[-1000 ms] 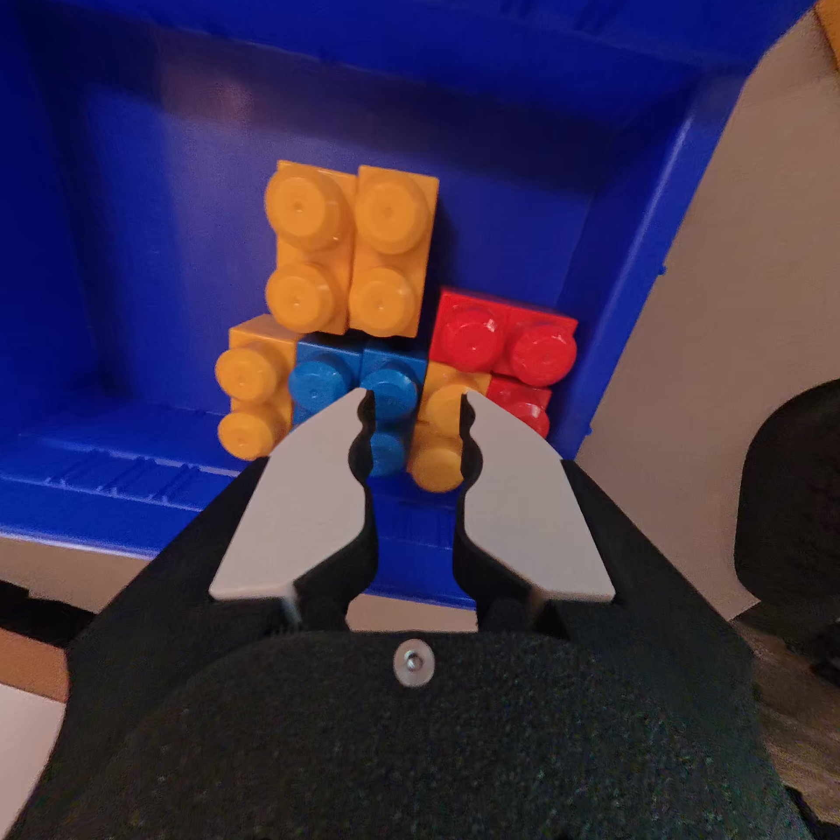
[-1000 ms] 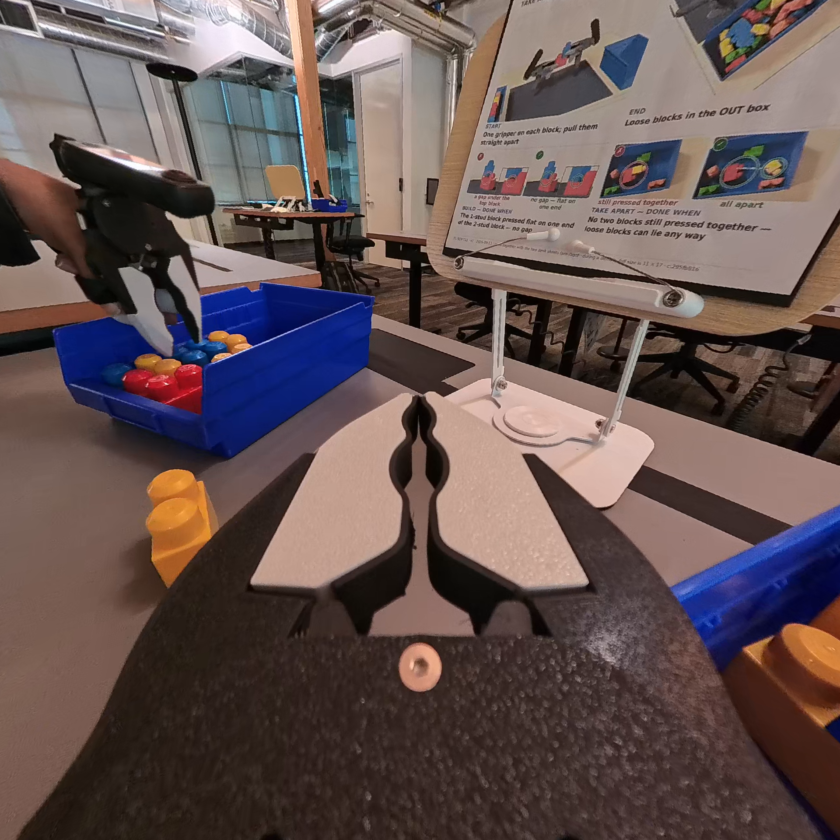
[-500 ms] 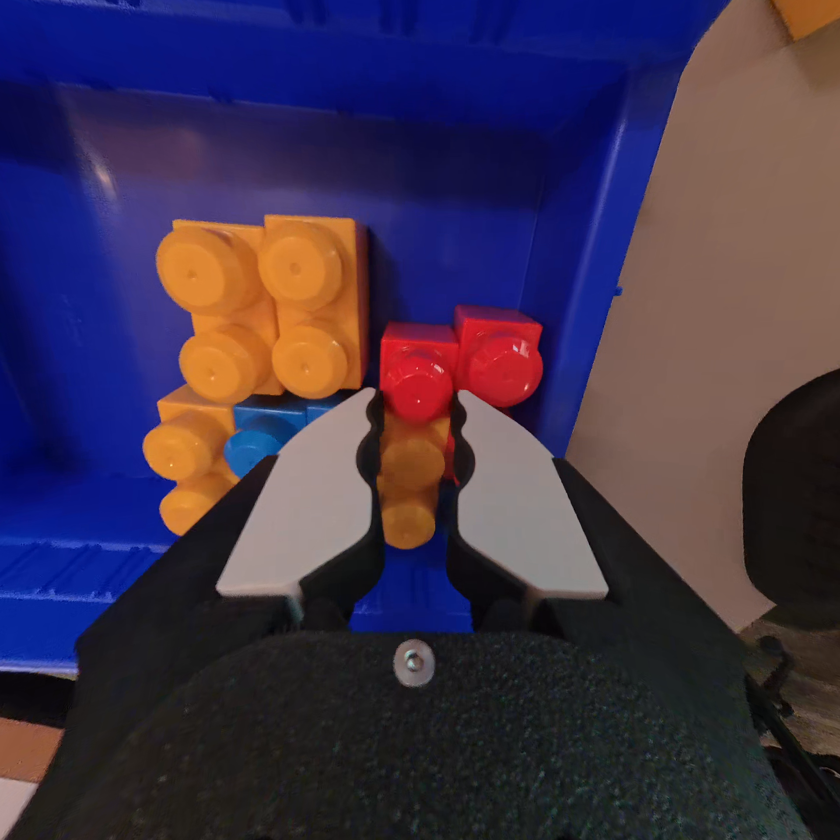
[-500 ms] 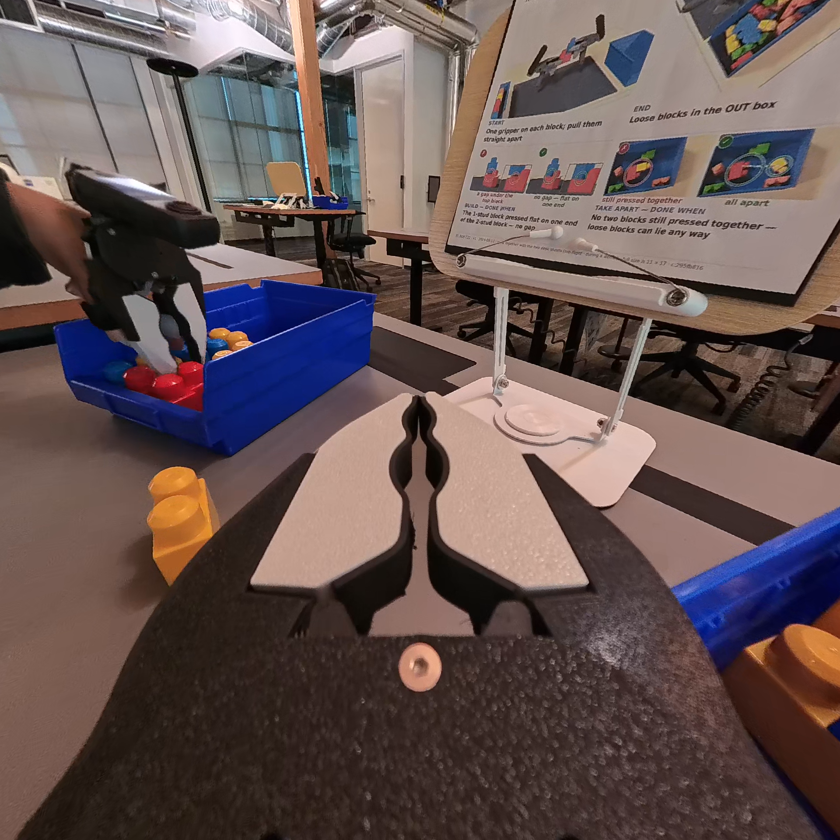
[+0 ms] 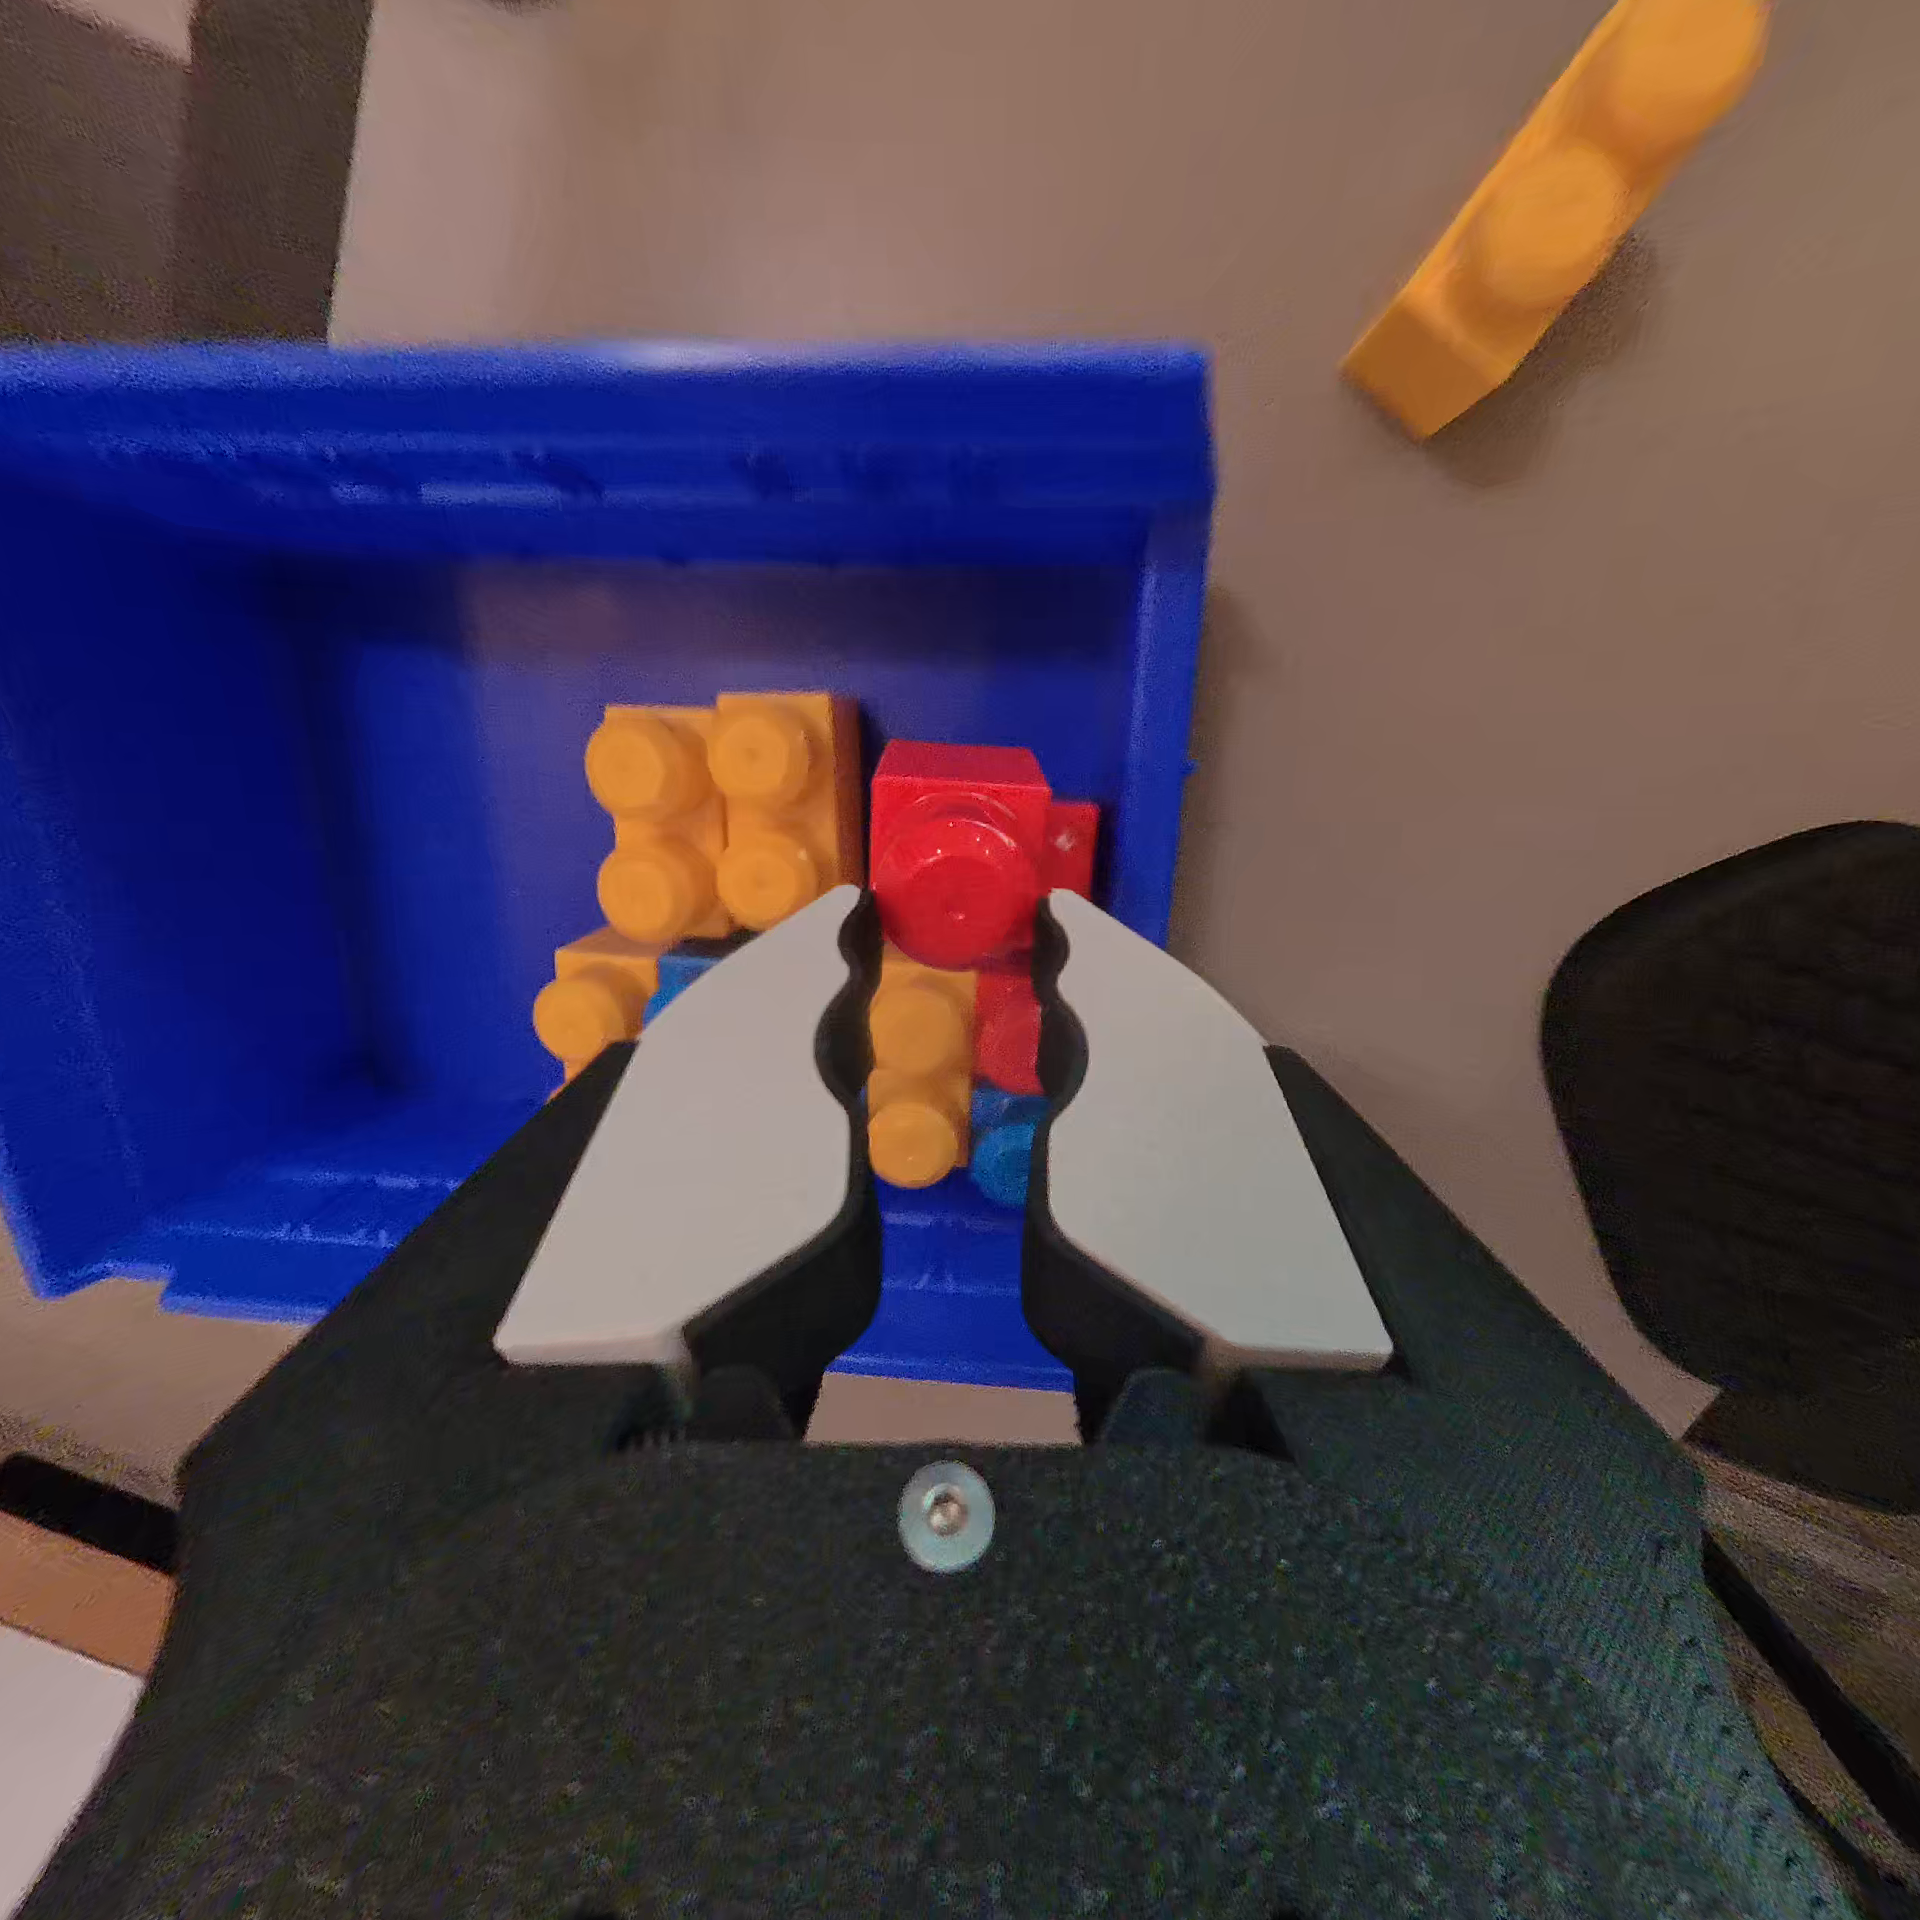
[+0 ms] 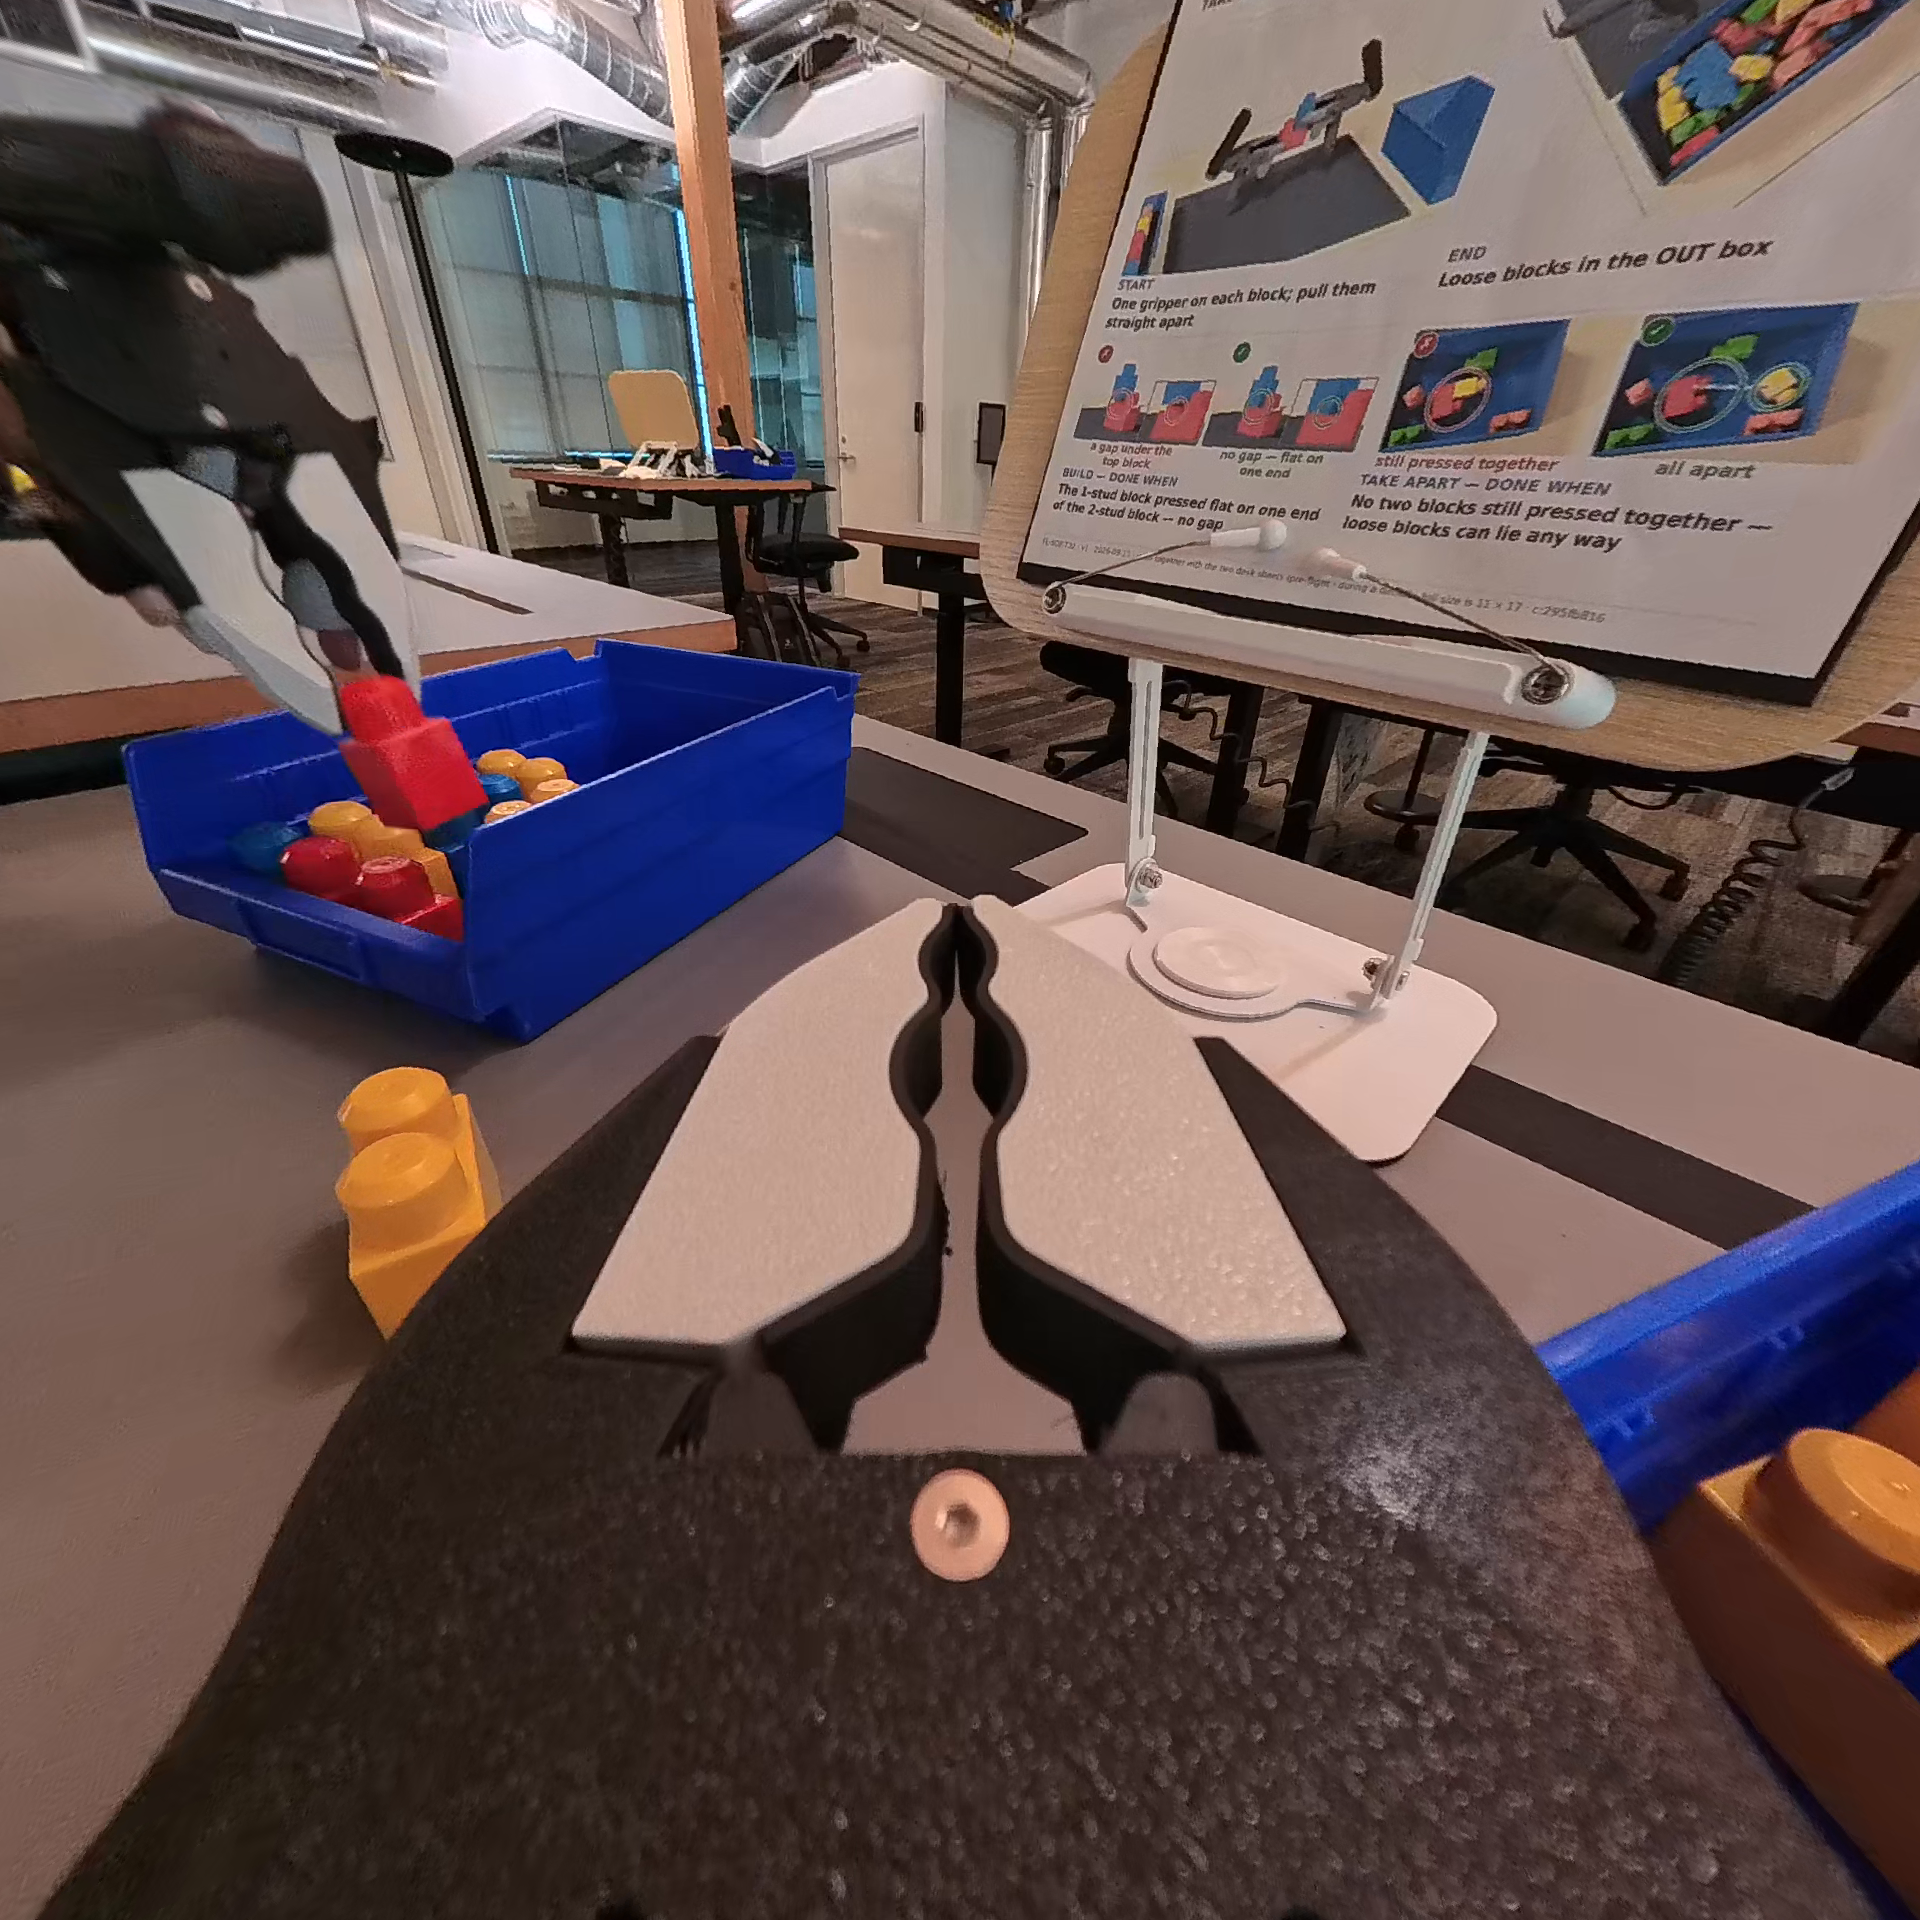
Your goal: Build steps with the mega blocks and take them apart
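Our left gripper (image 5: 951,909) is clamped on the stud of a red 1-stud block (image 5: 956,831), and in the right wrist view we see this red block (image 6: 410,753) lifted clear above the blue bin (image 6: 665,831), hanging tilted from the fingertips with the blocks in the bin below it. Our right gripper (image 6: 958,920) hangs low over the grey table (image 6: 156,1143) with its 2 fingers pressed almost together and nothing between them.

We take the scene from largest to smallest. On the table, the blue bin sits to the left, well apart from our right gripper, and its near wall is lower than its sides. A white stand (image 6: 1299,997) carrying an instruction board (image 6: 1455,312) rises just beyond the right gripper's tips. A second blue bin (image 6: 1745,1340) shows its edge at the lower right, with an orange block (image 6: 1829,1538) inside it.

Inside the first bin (image 5: 260,831) the remaining blocks crowd the right corner against the side wall: orange 2-stud blocks (image 5: 717,821), a red one (image 5: 1008,1029) and blue ones (image 5: 1003,1153), with an orange block (image 5: 914,1070) directly beneath the gripper. The bin's left half is bare floor. A loose orange 2-stud block (image 6: 410,1195) stands upright on the table between the bin and our right gripper, with bare table around it
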The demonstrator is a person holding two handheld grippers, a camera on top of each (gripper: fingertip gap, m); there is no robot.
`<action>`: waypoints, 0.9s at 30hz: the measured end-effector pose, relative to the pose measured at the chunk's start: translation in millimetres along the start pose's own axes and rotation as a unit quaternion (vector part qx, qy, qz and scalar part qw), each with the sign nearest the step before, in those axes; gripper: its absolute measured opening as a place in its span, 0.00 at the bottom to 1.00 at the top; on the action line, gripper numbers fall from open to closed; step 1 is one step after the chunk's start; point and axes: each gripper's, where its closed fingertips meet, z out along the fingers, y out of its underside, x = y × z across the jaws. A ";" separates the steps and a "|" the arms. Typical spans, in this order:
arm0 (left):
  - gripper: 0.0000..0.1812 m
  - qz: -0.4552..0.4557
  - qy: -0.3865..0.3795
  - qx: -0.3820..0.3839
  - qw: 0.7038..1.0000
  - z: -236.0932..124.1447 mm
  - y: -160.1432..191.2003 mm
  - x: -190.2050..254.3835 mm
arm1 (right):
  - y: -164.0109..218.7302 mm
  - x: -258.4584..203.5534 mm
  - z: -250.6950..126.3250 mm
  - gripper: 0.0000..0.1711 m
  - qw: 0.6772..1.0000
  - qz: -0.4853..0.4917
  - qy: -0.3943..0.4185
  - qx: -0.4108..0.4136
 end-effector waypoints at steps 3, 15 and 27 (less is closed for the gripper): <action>0.15 0.032 0.004 0.024 0.999 -10.0 -22.2 22.3 | 0.7 -0.8 0.2 0.00 1.000 -0.001 -0.001 -0.001; 0.15 0.144 0.092 -0.001 0.985 47.6 -56.7 127.5 | 0.2 -4.3 -0.2 0.00 1.000 -0.009 -0.005 -0.004; 0.17 0.131 0.088 0.015 0.987 92.5 -66.3 155.9 | 4.0 -7.5 2.2 0.00 1.000 -0.011 -0.010 -0.012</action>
